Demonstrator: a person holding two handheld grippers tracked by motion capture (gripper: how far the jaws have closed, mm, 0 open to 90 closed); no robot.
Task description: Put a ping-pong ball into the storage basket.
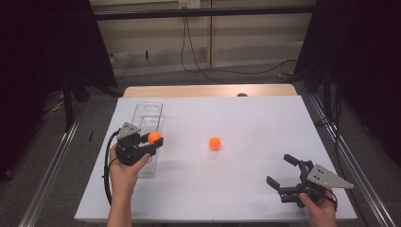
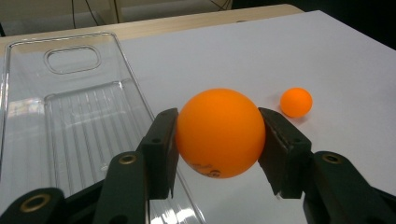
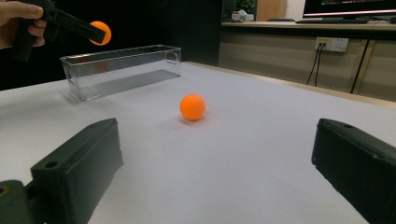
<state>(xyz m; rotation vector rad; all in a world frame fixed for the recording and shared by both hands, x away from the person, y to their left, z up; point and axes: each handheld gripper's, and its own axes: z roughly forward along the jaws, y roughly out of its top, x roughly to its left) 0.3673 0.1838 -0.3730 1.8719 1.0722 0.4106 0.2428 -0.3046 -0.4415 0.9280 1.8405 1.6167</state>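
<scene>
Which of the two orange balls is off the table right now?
The orange ball clamped in the left gripper, raised beside the clear bin. The other ball rests on the white table mid-surface.

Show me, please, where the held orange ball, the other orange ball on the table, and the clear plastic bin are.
held orange ball (image 2: 220,133): left gripper view, middle of its front.
orange ball on the table (image 1: 215,143): high view, its centre.
clear plastic bin (image 3: 122,59): right gripper view, its near long wall.

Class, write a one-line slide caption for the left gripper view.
Left gripper clamps an orange ball beside a clear plastic bin; a second orange ball rests on the white table.
</scene>
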